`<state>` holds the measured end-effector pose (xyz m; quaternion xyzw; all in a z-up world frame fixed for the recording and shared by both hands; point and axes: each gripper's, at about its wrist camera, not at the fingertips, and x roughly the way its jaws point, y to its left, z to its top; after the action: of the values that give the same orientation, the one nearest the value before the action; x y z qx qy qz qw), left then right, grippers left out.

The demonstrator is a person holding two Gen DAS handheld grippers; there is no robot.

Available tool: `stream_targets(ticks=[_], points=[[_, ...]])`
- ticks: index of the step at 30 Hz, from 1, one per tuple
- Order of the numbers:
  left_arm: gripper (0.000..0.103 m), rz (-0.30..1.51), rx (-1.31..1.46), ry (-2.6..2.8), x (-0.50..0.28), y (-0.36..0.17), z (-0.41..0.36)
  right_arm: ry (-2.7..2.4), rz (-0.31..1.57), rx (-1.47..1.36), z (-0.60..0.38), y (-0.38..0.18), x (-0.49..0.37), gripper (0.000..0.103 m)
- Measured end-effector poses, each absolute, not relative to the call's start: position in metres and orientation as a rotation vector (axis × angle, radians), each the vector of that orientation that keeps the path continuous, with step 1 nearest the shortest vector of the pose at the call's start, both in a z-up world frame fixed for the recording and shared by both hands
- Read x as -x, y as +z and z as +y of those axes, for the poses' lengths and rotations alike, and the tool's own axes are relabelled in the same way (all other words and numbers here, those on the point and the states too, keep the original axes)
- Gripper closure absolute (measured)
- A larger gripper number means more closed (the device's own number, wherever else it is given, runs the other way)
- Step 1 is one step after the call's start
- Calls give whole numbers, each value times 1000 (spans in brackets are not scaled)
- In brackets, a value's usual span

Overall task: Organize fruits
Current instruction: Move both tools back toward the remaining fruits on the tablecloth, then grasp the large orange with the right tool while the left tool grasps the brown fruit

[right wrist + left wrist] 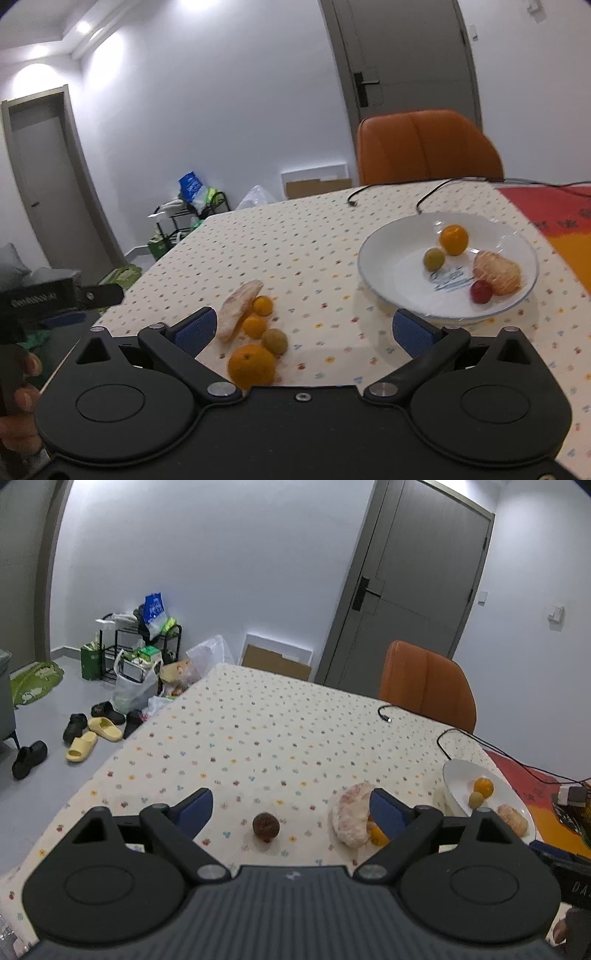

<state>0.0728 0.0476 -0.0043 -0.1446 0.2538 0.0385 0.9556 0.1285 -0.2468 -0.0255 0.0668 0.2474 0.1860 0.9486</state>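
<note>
Your right gripper (303, 328) hangs wide and empty over the loose fruits (255, 339); the left gripper (291, 808) gapes above the dark fruit (265, 827). Next, likely close on one and carry it to the white plate (376, 258).

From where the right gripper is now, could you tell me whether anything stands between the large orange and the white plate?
Nothing visible does. The large orange sits near the right gripper, whose jaws are open, and only bare tablecloth lies between it and the white plate. The other loose fruit lies behind the orange, away from that path.
</note>
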Motion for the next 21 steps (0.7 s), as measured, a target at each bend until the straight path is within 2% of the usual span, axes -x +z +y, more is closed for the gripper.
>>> stream_targets(ticks=[11, 21], points=[[14, 561, 293, 84, -75, -23, 54, 440, 558, -105, -222, -41, -132, 3], [18, 606, 309, 98, -87, -41, 63, 460, 614, -93, -207, -56, -144, 18]])
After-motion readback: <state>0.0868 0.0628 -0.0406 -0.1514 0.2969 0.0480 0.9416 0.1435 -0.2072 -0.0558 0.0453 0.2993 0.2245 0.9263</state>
